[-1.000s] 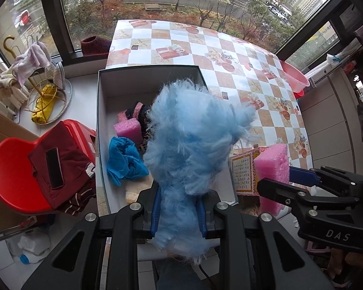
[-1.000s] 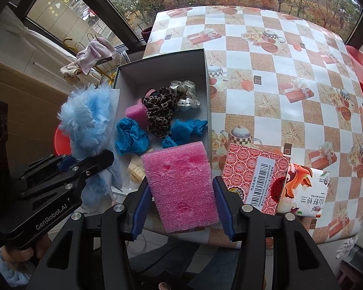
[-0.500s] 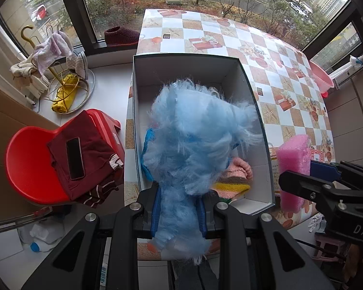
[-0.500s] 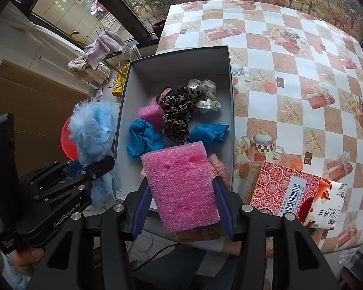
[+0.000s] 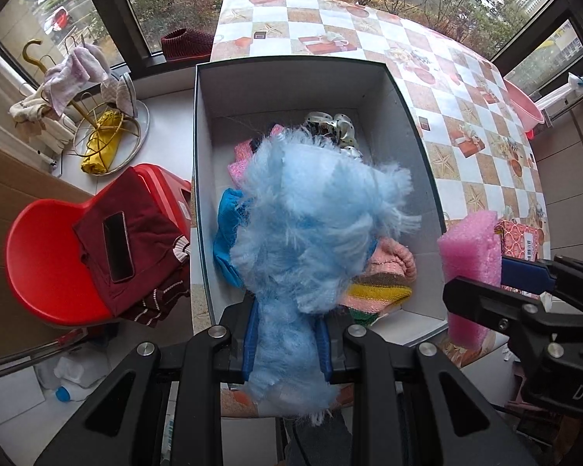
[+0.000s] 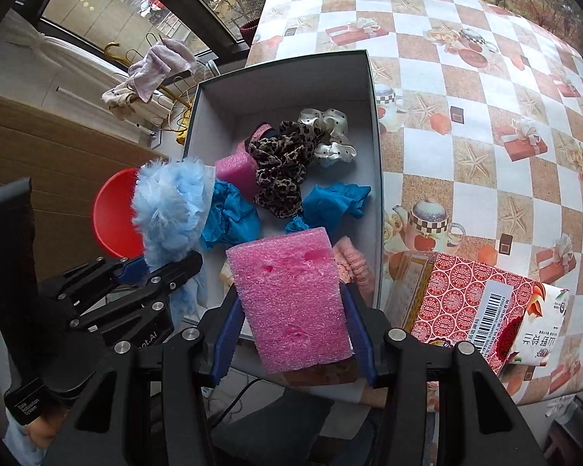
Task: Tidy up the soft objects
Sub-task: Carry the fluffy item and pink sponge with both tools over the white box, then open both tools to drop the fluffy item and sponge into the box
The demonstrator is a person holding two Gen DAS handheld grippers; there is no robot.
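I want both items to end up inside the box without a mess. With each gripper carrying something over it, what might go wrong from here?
1. The blue fluff fills the left wrist view, hiding much of the box floor, so its drop spot is hard to judge.
2. The pink sponge hangs over the box's near edge; released there, it may fall outside.
3. The left gripper and right gripper are close together and might bump.

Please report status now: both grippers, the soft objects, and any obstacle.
Left gripper shut on fluffy light-blue fabric piece, above open grey box. Right gripper shut on pink foam block, near box edge. Box partly full; nothing blocks.
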